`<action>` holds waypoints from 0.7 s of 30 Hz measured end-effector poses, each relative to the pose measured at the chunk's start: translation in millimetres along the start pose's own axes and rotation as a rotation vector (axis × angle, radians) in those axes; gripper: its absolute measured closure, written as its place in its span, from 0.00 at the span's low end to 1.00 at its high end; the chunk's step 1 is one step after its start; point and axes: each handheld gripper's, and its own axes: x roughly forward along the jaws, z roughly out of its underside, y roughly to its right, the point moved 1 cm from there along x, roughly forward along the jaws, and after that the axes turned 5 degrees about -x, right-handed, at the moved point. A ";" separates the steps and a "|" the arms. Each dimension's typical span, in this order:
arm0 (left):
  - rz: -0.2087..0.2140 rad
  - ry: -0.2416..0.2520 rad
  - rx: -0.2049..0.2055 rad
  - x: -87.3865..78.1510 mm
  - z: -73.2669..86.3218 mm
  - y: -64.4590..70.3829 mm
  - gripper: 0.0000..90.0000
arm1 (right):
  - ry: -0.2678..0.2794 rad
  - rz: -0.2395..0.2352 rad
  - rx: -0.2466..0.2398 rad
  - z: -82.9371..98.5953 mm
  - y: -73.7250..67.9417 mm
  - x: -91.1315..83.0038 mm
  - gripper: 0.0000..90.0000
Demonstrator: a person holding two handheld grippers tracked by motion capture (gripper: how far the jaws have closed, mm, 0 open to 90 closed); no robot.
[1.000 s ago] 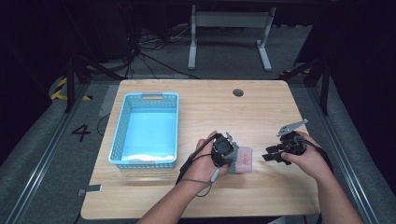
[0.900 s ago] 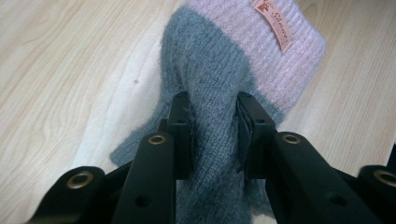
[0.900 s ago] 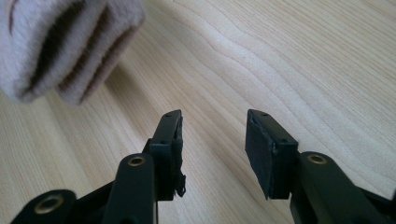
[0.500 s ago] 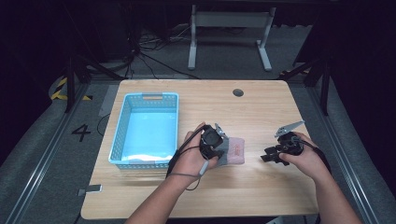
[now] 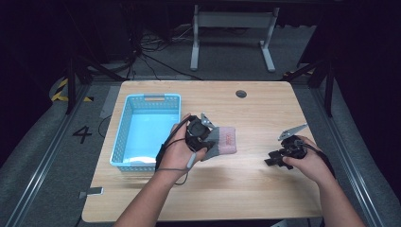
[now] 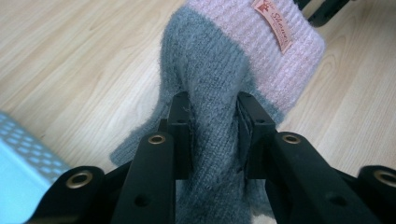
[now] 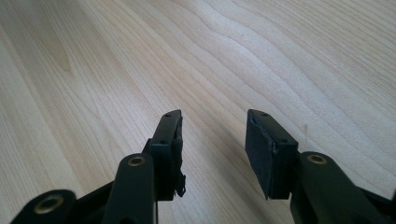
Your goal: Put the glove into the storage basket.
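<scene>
One blue basket (image 5: 124, 142) just left of gripped glove (image 6: 219, 88), wooden table (image 5: 265, 189)

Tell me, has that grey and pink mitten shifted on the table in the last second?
Yes. The mitten, clamped in the left gripper, has moved leftward, closer to the blue basket.

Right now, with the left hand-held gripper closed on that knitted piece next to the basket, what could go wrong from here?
1. The left hand-held gripper pinches only a bunched fold of the grey and pink knit, so the soft fabric could slip free when lifted.
2. Most of the knit hangs loose beyond the jaws; it might drag on the table or snag the blue basket's rim on the way in.
3. The right hand-held gripper is open over bare wood, too far off to help.
</scene>
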 end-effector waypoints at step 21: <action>-0.066 0.029 -0.059 -36.8 18.6 -35.1 0.78 | -0.021 -0.018 -0.020 -11.9 3.3 12.4 0.63</action>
